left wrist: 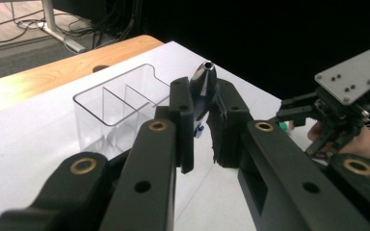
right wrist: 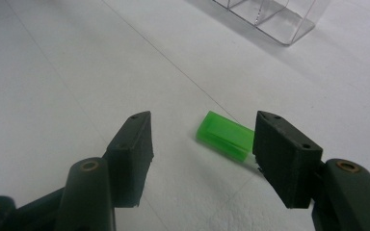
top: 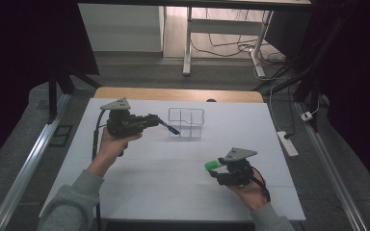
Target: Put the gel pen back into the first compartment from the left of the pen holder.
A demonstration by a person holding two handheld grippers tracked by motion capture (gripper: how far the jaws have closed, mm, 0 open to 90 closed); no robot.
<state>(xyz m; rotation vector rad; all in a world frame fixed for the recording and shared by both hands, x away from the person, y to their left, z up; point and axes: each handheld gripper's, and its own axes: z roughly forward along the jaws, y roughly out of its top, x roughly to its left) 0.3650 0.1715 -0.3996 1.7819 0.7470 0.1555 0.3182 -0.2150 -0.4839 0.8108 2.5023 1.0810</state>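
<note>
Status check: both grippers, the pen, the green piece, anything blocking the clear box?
Left gripper shut on blue-and-silver pen, beside clear divided plastic box. Right gripper open, green plastic block lying between jaws. Nothing blocking box.

White sheet (top: 173, 178) covers bench (top: 178, 94), light wood edge showing at far side. Clear organizer (top: 186, 122), colourless dividers. Left gripper (top: 160, 120) black, brass-coloured rivets, grey plate; pen (left wrist: 203, 89) dark blue, silver tip. Right gripper (top: 215, 171) black, grey plate on top; bright green block (right wrist: 225, 135) plain, glossy, on white. Grey sleeves (top: 70, 204). Floor (top: 38, 139) grey; surroundings dark.
</note>
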